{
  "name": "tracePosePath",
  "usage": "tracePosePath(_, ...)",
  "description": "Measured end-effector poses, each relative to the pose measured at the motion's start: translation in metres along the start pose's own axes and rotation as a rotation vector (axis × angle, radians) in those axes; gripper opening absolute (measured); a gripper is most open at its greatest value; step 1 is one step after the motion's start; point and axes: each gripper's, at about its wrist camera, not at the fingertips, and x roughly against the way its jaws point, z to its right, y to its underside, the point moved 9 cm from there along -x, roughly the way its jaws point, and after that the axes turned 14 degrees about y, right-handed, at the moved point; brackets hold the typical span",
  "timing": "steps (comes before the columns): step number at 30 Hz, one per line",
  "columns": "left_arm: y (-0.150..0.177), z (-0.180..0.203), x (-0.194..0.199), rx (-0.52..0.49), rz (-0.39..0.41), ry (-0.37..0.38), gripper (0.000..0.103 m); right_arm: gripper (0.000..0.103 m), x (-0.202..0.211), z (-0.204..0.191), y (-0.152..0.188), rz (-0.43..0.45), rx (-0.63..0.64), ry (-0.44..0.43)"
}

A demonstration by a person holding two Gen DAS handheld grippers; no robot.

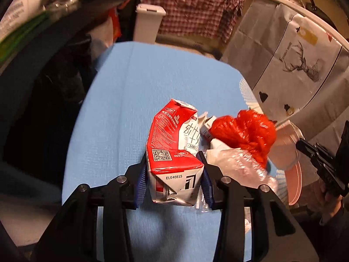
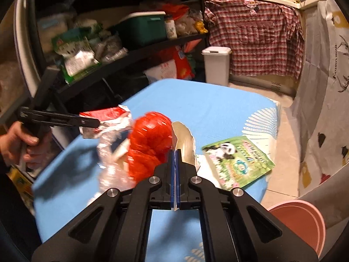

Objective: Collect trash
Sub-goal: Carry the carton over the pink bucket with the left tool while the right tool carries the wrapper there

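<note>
1. Left wrist view. The left gripper was clamped on a crushed red-and-white milk carton, its blue pads pressed against both sides. The carton was held above the blue tabletop. Just beside it hung a red plastic bag and some clear wrap; a pink bin showed at the right edge.

2. Right wrist view. The right gripper had its fingers pressed together on a thin edge of a silvery wrapper, with the red plastic bag touching it on the left. The left gripper appeared from the side, holding the milk carton.

3. Progress, judged. Two pieces were in hand but none visibly binned; the task seemed at an early-to-middle stage.

4. Differences. Only the right view showed a green panda packet lying on the tabletop, uncollected, and the pink bin open nearby. Only the left view showed the grip on the carton plainly.
</note>
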Motion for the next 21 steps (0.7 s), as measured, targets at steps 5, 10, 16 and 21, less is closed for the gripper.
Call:
tracePosePath(5, -0.004, 0.007, 0.019, -0.013, 0.057, -0.043, 0.041, 0.001, 0.018, -0.013, -0.005, 0.023, -0.002, -0.028)
tracePosePath(10, -0.01, 0.015, 0.038, -0.032, 0.116, -0.095, 0.041, 0.001, 0.034, -0.019, -0.009, 0.04, 0.011, -0.027)
tracePosePath(16, -0.014, 0.039, 0.053, -0.069, 0.164, -0.104, 0.041, 0.001, 0.055, -0.017, -0.01, 0.062, 0.012, -0.022)
tracePosePath(21, -0.013, 0.063, 0.059, -0.095, 0.194, -0.084, 0.041, 0.001, 0.071, -0.008, -0.01, 0.079, -0.012, 0.001)
